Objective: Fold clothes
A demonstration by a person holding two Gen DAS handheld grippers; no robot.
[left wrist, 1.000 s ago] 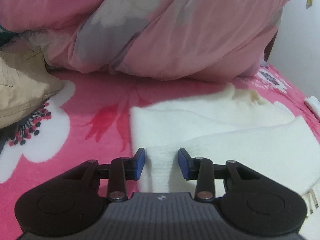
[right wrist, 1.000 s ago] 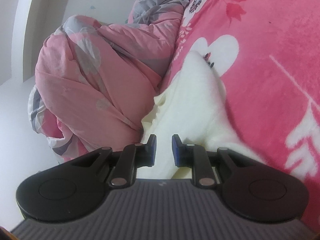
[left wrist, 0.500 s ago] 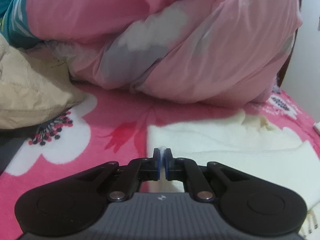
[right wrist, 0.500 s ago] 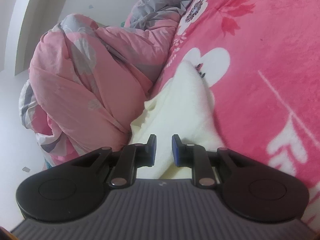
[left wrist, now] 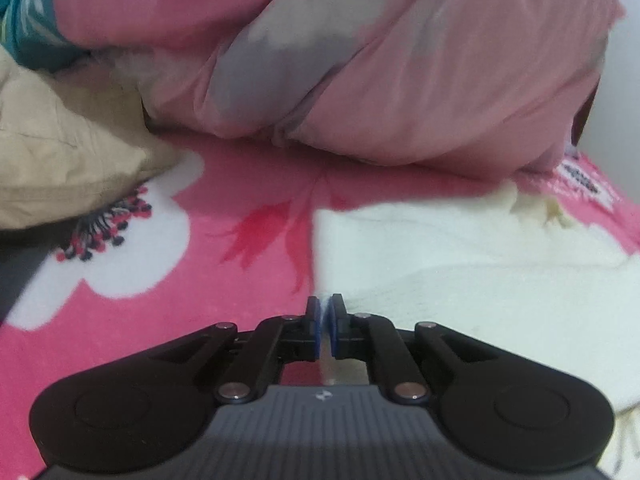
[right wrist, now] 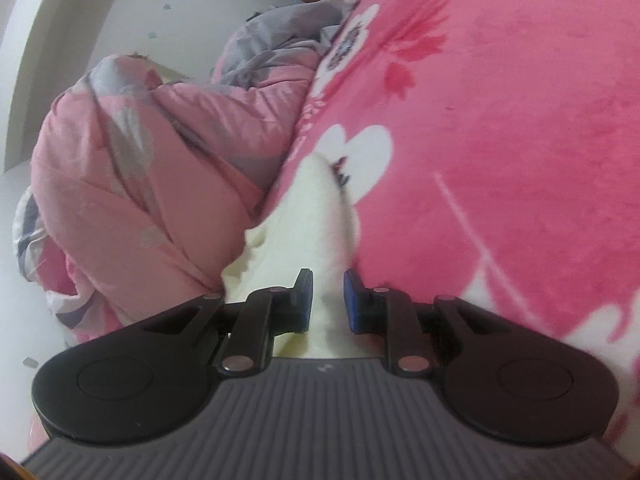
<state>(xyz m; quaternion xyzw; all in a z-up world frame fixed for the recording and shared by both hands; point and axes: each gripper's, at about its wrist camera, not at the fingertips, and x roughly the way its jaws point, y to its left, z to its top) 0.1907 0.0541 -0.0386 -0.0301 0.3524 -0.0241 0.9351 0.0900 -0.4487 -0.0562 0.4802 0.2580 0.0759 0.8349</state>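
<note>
The cream garment (left wrist: 480, 280) lies flat on the pink flowered blanket (left wrist: 240, 208) that covers the bed, its left edge running up from the left gripper (left wrist: 325, 324) toward a bunched pink quilt (left wrist: 400, 80) at the far side. In the left wrist view the garment's right part runs off the frame, so its full outline cannot be made out, and its near edge is hidden under the gripper body. A crumpled part at its far right corner, next to the quilt, is too blurred to read as collar or sleeve. A beige cushion (left wrist: 60, 160) at the left is cut off by the frame edge, and a teal cloth (left wrist: 32, 20) behind it shows only as a sliver.

The left gripper is clenched on the garment's edge: a thin fold of cream fabric shows between its blue pads (left wrist: 315, 328). A second ago those pads stood apart over that same edge; half a second ago they had already come together.

In the right wrist view the right gripper (right wrist: 327, 300) has cream fabric filling the gap between its pads (right wrist: 352, 300), which stand a little apart. Whether they press on the cloth cannot be told. Their spacing matches the earlier frames. The garment (right wrist: 312, 220) narrows away between quilt (right wrist: 140, 180) and blanket (right wrist: 500, 140), and the view has shifted so that more blanket and less wall shows than before.
</note>
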